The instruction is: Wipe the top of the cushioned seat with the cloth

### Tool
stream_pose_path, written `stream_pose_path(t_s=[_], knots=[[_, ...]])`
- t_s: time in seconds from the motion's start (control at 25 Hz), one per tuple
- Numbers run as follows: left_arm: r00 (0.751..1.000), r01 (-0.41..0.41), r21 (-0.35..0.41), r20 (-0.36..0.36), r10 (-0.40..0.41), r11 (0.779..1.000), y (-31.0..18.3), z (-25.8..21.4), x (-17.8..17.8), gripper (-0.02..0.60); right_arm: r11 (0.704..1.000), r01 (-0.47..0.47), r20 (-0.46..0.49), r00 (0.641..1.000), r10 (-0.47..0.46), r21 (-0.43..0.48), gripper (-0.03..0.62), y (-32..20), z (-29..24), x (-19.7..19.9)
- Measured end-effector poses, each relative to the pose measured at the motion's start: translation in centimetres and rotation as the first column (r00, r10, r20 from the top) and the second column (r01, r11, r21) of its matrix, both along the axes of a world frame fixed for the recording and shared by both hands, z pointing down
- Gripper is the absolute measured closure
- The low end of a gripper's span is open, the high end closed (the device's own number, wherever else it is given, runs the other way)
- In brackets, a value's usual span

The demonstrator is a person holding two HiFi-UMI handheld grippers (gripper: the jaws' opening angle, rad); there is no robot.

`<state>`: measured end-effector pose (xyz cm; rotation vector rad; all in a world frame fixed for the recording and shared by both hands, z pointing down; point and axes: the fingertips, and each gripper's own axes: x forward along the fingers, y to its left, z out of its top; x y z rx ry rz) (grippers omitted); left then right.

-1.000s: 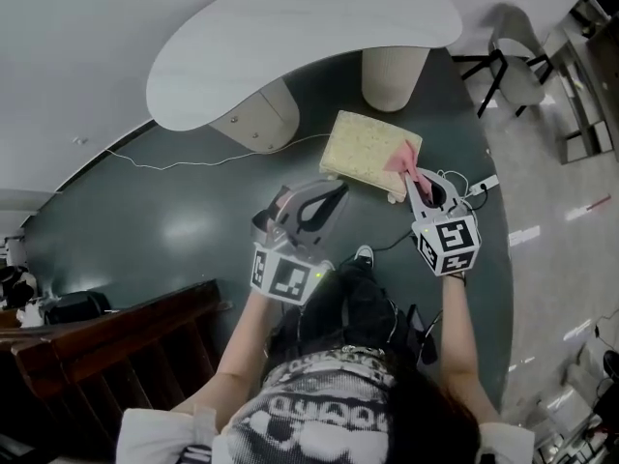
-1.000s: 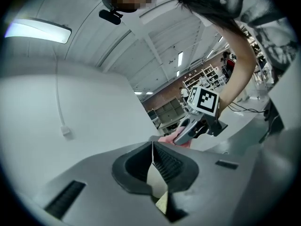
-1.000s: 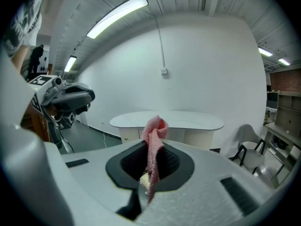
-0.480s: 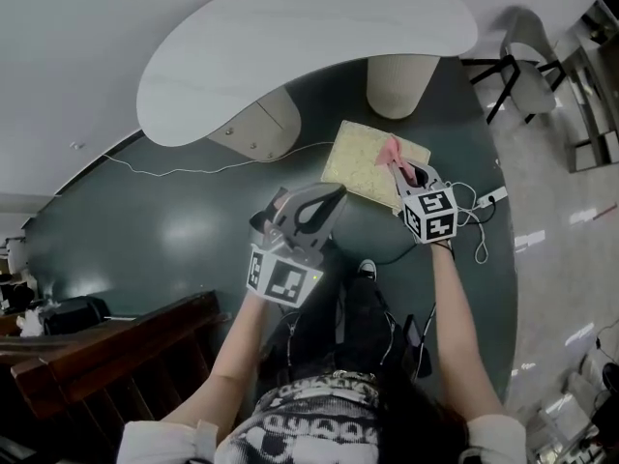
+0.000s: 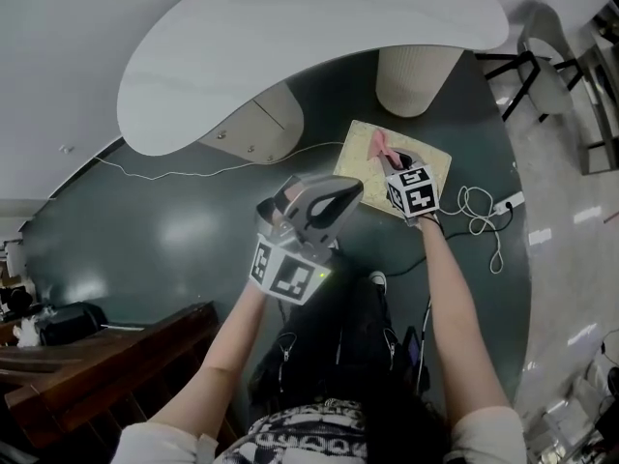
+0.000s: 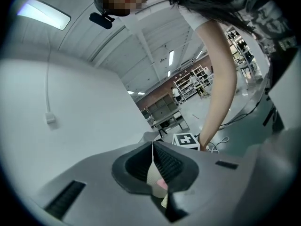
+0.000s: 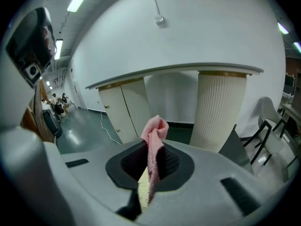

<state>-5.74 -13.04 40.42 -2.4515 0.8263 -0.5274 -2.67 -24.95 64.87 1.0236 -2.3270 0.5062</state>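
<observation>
A square cushioned seat (image 5: 363, 162) with a pale yellow top stands on the dark green floor below the white table. A pink cloth (image 5: 379, 144) lies bunched on its top, pinched in my right gripper (image 5: 392, 159), which is over the seat. In the right gripper view the pink cloth (image 7: 153, 147) sticks up between the shut jaws of the right gripper (image 7: 151, 163), with a strip of yellow cushion (image 7: 143, 188) below. My left gripper (image 5: 327, 199) hovers above the floor to the seat's left, shut and empty. The left gripper (image 6: 153, 163) shows its jaws closed together.
A curved white table (image 5: 290, 46) on a ribbed pale column (image 5: 416, 73) and a cabinet base (image 5: 253, 126) stands just behind the seat. A white cable (image 5: 479, 216) coils on the floor at the right. A grey chair (image 5: 542, 71) is at the far right, a dark wooden rail (image 5: 106, 351) at the near left.
My right gripper has carried the pink cloth from the seat's right corner inward over its top. The head view has shifted, and the left gripper has stayed shut beside the seat.
</observation>
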Motion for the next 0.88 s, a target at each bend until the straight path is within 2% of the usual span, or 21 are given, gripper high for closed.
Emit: stream_pose_path(t_s=[0.28, 0.6, 0.72, 0.88], knots=[[0.998, -0.057, 0.01, 0.034, 0.056, 0.998, -0.3, 5.0, 0.0, 0.575, 0.996, -0.024, -0.009, 1.0, 0.024, -0.086, 0.583, -4.0, 7.8, -1.8], [0.998, -0.05, -0.023, 0.041, 0.051, 0.998, -1.3, 10.1, -0.5, 0.575, 0.987, -0.038, 0.01, 0.999, 0.04, -0.155, 0.583, -7.5, 13.8, -4.3], [0.997, -0.06, -0.028, 0.05, 0.062, 0.998, -1.8, 11.2, -0.4, 0.575, 0.984, -0.048, -0.052, 0.998, 0.039, -0.169, 0.583, -7.9, 15.9, -3.4], [0.996, -0.075, -0.026, 0.051, 0.076, 0.997, -2.2, 11.2, 0.0, 0.574, 0.98, -0.078, -0.121, 0.991, 0.056, -0.184, 0.583, -7.1, 17.0, -0.1]])
